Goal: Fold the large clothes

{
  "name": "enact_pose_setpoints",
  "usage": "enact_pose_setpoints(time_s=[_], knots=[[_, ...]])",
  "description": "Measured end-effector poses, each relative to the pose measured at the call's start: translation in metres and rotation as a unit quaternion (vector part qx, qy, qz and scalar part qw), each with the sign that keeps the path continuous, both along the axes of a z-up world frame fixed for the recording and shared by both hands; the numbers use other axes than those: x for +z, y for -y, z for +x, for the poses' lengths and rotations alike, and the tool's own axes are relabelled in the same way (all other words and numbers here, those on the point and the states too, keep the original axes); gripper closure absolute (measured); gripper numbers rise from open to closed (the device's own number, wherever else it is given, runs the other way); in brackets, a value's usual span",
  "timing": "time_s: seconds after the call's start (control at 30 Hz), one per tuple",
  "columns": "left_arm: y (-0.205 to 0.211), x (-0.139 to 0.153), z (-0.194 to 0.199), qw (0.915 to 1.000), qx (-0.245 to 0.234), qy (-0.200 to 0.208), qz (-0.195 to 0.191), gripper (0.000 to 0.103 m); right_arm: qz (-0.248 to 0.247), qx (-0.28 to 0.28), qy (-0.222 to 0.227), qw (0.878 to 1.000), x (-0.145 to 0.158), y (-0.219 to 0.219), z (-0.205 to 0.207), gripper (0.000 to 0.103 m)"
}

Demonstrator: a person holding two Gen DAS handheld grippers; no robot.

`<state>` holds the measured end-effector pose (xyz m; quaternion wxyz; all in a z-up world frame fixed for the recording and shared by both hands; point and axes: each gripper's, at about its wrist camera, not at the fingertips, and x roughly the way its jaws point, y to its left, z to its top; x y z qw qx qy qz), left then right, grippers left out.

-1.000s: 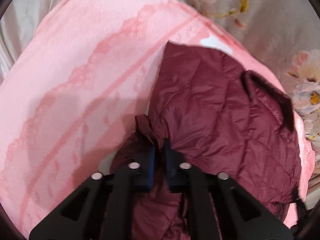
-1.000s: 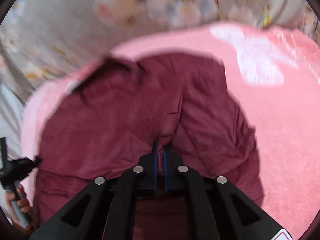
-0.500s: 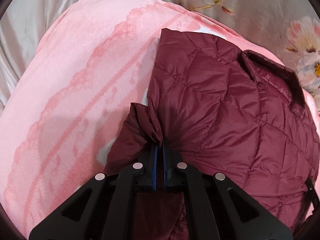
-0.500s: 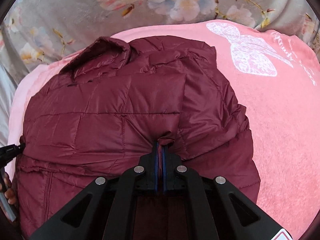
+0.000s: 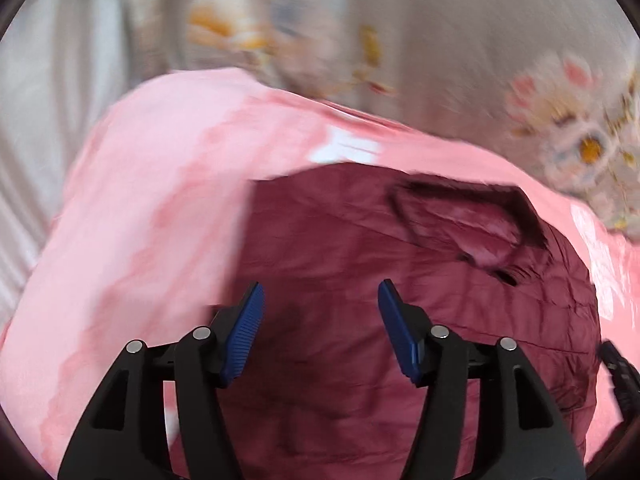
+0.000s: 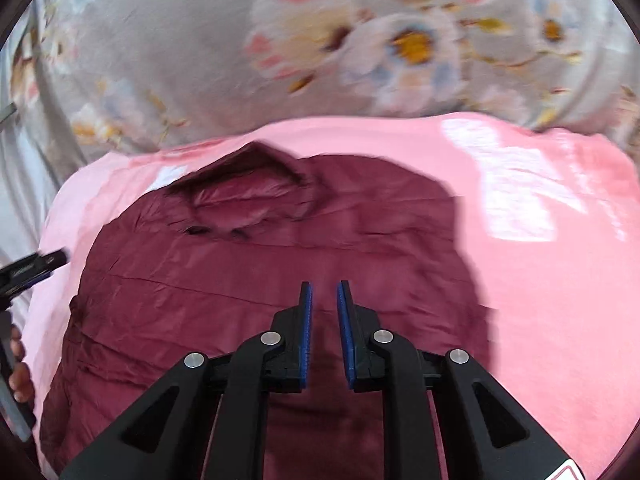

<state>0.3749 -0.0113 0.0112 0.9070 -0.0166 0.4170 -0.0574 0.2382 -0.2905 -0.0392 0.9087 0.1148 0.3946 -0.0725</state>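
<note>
A maroon quilted jacket [image 5: 400, 280] lies folded on a pink blanket [image 5: 140, 208], its collar [image 5: 460, 224] at the far side. My left gripper [image 5: 320, 300] is wide open and empty above the jacket's left part. In the right wrist view the jacket [image 6: 240, 280] fills the middle, collar [image 6: 248, 184] at the far side. My right gripper [image 6: 323, 292] is open by a narrow gap, empty, above the jacket's right part. Both views are motion blurred.
The pink blanket [image 6: 540, 260] lies on a grey floral bedspread [image 6: 360, 40], which also shows in the left wrist view [image 5: 440, 32]. The other gripper and a hand show at the left edge of the right wrist view [image 6: 24, 276].
Both grippers were shut on jacket folds; now both have let go and opened, the left one wide. Both have drawn back and up from the jacket, which lies flat.
</note>
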Motion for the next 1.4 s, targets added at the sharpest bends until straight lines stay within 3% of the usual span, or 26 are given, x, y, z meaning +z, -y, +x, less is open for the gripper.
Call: enact_pose_setpoints(time_s=[0.17,0.3,0.53,1.23,1.33,1.4], knots=[[0.045,-0.049,0.005,0.9981,-0.027,-0.034,0.044,0.046,-0.04,0.015,-0.041,0.998,-0.04,-0.022,0.022,0.088],[0.049,-0.077,0.006,0.9983,-0.019,-0.037,0.042,0.043,-0.03,0.016,-0.043,0.998,-0.057,-0.019,0.016,0.088],[0.053,-0.084,-0.008,0.9979,-0.017,-0.005,0.062,0.04,-0.015,0.008,-0.044,0.999,-0.061,-0.018,0.014,0.088],[0.059,-0.087,-0.007,0.9956,-0.005,-0.003,0.093,0.03,0.002,0.009,-0.042,0.999,-0.063,-0.012,0.014,0.088],[0.052,-0.083,-0.007,0.9977,-0.013,-0.007,0.067,0.026,0.018,0.014,-0.04,0.999,-0.062,-0.009,0.014,0.086],[0.043,-0.075,-0.003,0.9986,-0.034,-0.03,0.027,0.023,0.051,0.029,-0.043,0.997,-0.055,-0.003,0.015,0.069]])
